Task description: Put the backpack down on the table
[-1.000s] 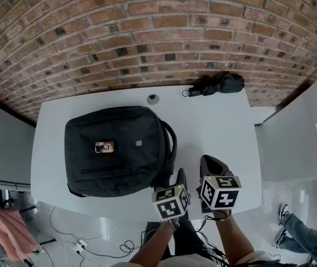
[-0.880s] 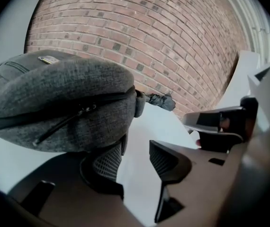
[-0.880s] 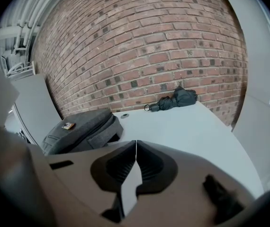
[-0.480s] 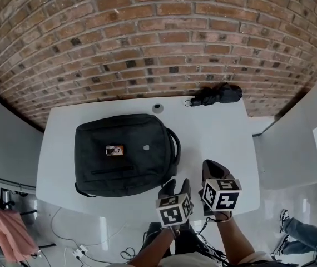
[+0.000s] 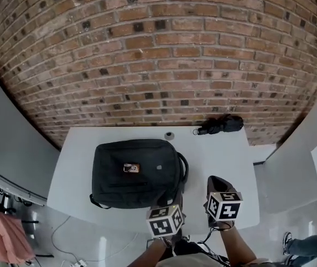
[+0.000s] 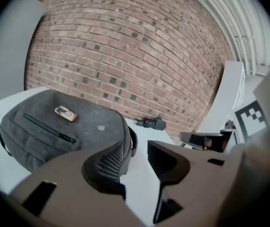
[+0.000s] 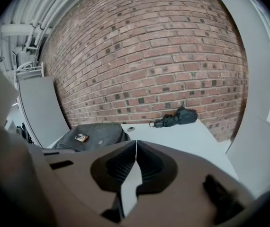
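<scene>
The black backpack [image 5: 136, 173] lies flat, front up, on the left half of the white counter [image 5: 225, 149], with a small orange patch on top and its handle at the right end. My left tool [image 6: 139, 150] is open, its jaws just narrowing over bare counter. My right tool [image 7: 135, 144] is closed.

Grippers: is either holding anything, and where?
Nothing: left gripper open, jaws just narrowing, empty; right gripper shut, empty. The backpack lies free on the table.
</scene>
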A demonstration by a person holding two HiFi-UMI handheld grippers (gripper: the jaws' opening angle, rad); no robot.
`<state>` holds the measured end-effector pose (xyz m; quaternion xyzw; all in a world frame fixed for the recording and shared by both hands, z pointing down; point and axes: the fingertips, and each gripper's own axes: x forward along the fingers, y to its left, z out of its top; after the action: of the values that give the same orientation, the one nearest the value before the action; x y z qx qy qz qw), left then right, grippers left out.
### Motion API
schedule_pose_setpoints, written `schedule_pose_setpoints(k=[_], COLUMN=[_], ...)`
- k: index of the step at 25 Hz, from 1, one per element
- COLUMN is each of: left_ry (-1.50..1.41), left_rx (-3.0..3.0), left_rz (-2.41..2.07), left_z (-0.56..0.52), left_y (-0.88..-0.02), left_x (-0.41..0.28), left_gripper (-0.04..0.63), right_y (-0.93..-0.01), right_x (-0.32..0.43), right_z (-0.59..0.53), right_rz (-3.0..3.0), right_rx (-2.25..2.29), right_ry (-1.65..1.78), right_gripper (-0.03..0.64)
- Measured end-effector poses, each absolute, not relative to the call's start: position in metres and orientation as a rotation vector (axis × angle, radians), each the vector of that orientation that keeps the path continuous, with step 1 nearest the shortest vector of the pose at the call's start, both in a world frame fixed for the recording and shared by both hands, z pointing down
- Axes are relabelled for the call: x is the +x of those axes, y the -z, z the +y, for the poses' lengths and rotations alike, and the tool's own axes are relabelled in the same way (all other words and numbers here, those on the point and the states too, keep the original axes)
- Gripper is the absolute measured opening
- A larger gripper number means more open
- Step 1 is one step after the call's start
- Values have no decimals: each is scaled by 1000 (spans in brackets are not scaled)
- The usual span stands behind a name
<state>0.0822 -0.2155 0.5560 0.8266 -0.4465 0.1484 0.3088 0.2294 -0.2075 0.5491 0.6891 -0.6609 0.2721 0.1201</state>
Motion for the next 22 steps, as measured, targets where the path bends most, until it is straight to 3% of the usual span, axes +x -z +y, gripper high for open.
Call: schedule_pose_setpoints(k=[16, 22], left_ry=[-167, -148], left_rx=[2159, 2169], left_rz=[-1636, -1745], left_z=[-265, -279], left_y=[-458, -431], left_x=[-77, -121], left_gripper=[21, 12], right_y=[-478, -453], right_x=[144, 117], right_z=[-260, -276], right_rz=[-2184, -2254], right_rx=[1855, 1833], right_ry=[-582, -529], right_gripper=[31, 31])
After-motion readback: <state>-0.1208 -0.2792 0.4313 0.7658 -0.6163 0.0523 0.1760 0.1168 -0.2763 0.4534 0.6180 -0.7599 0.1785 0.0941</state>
